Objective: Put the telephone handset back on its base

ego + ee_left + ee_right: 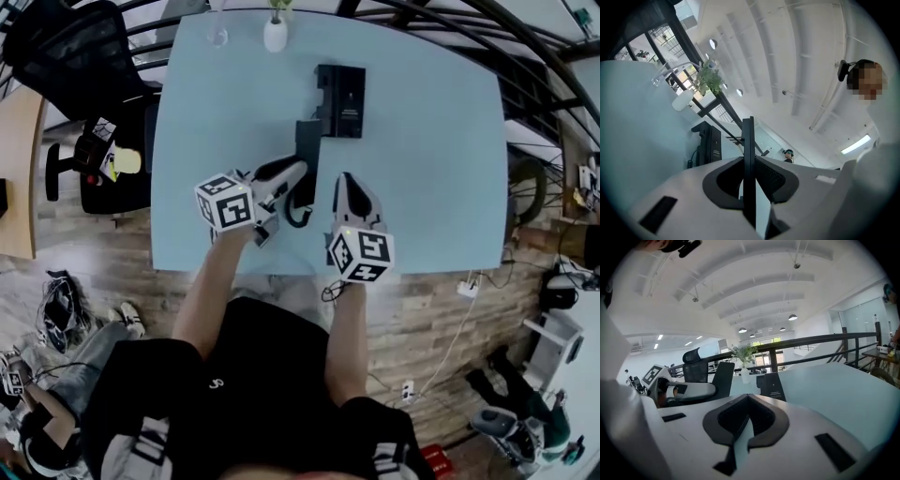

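Pale blue tabletop (pixel 441 169) spreads beneath a person working a hand-held gripper in each hand. The left gripper (pixel 294 174) has its jaws clamped on the black telephone handset (pixel 307 148), gripping the slim body across its thin sides; the left gripper view shows it edge-on between the pads. The handset points away from the person, its far end just beside the near left corner of the black base (pixel 341 100) but not seated on it. A dark cord (pixel 298 217) curls from the handset's near end. The right gripper (pixel 345 180) hovers just to the right of the handset, jaws drawn together with nothing between them. At the table's far edge stand a white vase (pixel 275 36) with a green sprig and a clear glass (pixel 217 34). A black office chair (pixel 75 56) sits off the table's left corner.
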### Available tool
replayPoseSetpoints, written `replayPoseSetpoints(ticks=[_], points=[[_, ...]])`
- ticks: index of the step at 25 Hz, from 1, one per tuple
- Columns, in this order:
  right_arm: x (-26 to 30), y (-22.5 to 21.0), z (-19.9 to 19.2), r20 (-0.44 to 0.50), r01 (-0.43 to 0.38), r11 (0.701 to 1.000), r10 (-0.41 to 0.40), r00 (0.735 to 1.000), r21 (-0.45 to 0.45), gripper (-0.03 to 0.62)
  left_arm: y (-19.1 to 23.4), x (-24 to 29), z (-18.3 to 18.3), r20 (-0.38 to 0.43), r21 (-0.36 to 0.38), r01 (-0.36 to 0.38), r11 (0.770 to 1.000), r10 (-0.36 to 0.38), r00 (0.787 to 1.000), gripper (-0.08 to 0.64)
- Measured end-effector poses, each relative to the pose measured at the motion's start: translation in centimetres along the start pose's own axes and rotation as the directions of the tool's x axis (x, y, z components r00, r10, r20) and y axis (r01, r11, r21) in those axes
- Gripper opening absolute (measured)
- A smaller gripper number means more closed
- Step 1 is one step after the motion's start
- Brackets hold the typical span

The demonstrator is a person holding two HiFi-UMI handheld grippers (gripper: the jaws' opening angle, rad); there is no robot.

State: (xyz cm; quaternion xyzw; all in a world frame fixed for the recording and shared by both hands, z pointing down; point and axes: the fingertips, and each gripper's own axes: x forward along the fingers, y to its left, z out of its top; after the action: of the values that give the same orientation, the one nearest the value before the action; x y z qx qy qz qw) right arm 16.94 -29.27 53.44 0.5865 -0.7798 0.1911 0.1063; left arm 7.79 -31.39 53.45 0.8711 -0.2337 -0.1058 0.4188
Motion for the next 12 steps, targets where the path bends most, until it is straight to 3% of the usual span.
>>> replayPoseSetpoints(ticks=[12], points=[[2.0,-1.9,-1.2,-0.064,0.007,0.999,-0.009,0.998,-0.038,-0.006,6.6,5.9,3.2,-0.005,-0.036,-0.010,0.999,0.010,1.000,0.071]])
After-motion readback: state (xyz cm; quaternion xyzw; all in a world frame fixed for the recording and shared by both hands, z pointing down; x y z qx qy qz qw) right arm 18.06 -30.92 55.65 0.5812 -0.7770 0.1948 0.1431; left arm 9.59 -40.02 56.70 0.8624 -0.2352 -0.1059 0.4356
